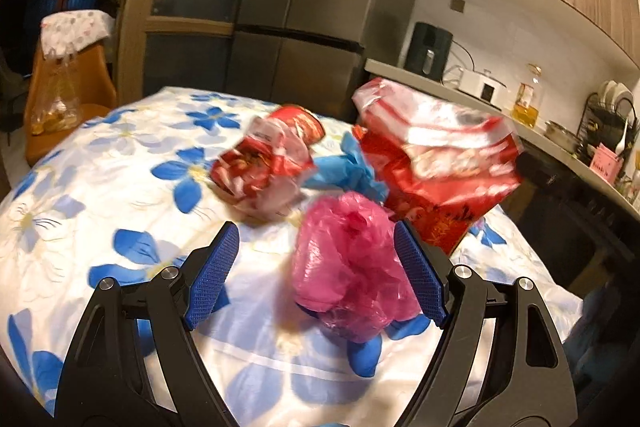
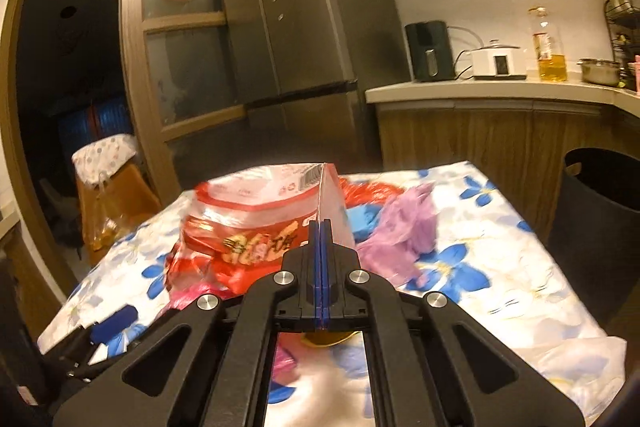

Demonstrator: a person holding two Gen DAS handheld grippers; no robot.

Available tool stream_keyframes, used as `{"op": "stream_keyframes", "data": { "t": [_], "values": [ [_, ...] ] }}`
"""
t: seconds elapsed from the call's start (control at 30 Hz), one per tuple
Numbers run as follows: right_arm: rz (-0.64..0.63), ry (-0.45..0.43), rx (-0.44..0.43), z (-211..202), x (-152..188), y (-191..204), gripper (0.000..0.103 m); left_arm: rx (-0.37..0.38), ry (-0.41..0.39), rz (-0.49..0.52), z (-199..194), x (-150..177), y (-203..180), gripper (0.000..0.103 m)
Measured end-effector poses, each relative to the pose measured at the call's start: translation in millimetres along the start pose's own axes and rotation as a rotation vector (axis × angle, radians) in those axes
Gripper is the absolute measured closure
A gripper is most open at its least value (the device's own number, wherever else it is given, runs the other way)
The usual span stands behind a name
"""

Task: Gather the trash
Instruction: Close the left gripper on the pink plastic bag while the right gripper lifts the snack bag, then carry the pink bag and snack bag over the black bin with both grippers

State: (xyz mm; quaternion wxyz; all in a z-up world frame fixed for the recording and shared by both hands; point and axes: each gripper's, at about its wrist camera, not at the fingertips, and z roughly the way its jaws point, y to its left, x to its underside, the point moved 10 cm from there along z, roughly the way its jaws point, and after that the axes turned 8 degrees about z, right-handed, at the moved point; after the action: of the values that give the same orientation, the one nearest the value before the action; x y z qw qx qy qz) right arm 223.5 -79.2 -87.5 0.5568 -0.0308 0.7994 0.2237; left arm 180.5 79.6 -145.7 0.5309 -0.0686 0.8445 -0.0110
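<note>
Honestly, I can read no brand: the red-and-white snack bag (image 2: pixel 256 223) carries large gold characters and a barcode near its top edge, too blurred to make out. My right gripper (image 2: pixel 322 227) is pressed together, pinching that bag's edge, while my left gripper (image 1: pixel 316 267) is spread around a crumpled pink plastic bag (image 1: pixel 348 267), not pressing it. Beyond lie a blue scrap (image 1: pixel 348 167) and another red wrapper (image 1: pixel 260 163) on the blue-flowered cloth (image 1: pixel 100 167), with a black bin (image 2: pixel 600 203) at the table's far right, before the kitchen counter (image 2: pixel 480 93).
</note>
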Motion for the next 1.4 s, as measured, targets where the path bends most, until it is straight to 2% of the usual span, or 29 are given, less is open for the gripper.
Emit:
{"op": "stream_keyframes", "data": {
  "t": [0.07, 0.27, 0.33, 0.37, 0.4, 0.5, 0.67, 0.87, 1.13, 1.4],
  "values": [
    [0.008, -0.018, 0.014, -6, -6, -9, 0.102, 0.021, 0.027, -0.001, 6, 5, -2, 0.028],
    [0.021, -0.036, 0.039, -17, -11, -23, 0.102, 0.141, 0.095, -0.067, 19, 14, -11, 0.050],
    [0.020, -0.037, 0.042, -20, -11, -25, 0.102, 0.168, 0.111, -0.070, 23, 16, -15, 0.069],
    [0.020, -0.038, 0.043, -20, -11, -24, 0.102, 0.173, 0.115, -0.064, 24, 16, -17, 0.074],
    [0.019, -0.037, 0.044, -21, -11, -25, 0.102, 0.178, 0.114, -0.055, 25, 17, -19, 0.085],
    [0.015, -0.042, 0.050, -25, -11, -27, 0.102, 0.176, 0.110, -0.031, 24, 16, -24, 0.099],
    [0.018, -0.059, 0.065, -34, -15, -35, 0.102, 0.170, 0.042, -0.046, 4, -2, -27, 0.101],
    [0.020, -0.088, 0.090, -47, -25, -45, 0.102, 0.167, -0.042, -0.014, -20, -33, -40, 0.101],
    [0.023, -0.134, 0.135, -68, -37, -65, 0.102, 0.184, -0.074, 0.024, -25, -53, -70, 0.101],
    [0.033, -0.185, 0.197, -87, -55, -94, 0.102, 0.240, -0.101, 0.075, -24, -71, -118, 0.101]
  ]
}}
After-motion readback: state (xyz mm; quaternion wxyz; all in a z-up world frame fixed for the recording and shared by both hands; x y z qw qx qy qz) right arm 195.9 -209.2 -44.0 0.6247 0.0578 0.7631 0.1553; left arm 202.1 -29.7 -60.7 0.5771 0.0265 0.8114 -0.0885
